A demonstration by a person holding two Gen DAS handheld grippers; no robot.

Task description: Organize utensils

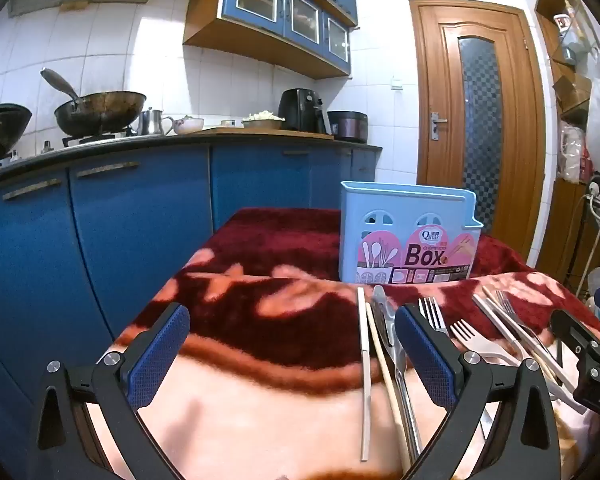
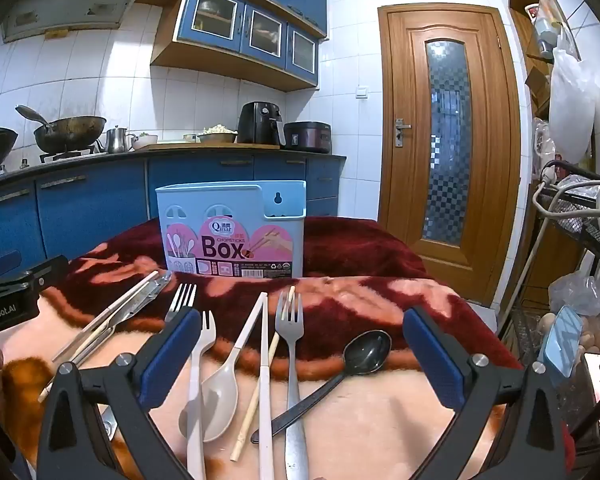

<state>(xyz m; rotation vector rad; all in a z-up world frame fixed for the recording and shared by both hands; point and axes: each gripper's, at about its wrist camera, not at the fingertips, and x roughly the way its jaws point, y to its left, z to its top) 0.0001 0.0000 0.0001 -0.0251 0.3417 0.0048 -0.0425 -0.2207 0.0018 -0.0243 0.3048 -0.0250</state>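
Observation:
A light blue chopstick box (image 1: 410,236) with a pink label stands on the blanket-covered table (image 1: 268,312); it also shows in the right wrist view (image 2: 232,232). My left gripper (image 1: 296,356) is open and empty above the blanket, left of chopsticks (image 1: 365,360) and a metal knife (image 1: 388,332). My right gripper (image 2: 304,356) is open and empty over a beige spoon (image 2: 220,392), a beige fork (image 2: 200,360), a metal fork (image 2: 291,344), chopsticks (image 2: 264,360) and a dark spoon (image 2: 364,352).
Forks (image 1: 432,312) and more utensils (image 1: 512,328) lie right of my left gripper. More chopsticks and a knife (image 2: 132,308) lie at the left. Blue counter cabinets (image 1: 100,232) stand behind, a wooden door (image 2: 448,140) at back right, a wire rack (image 2: 580,216) right.

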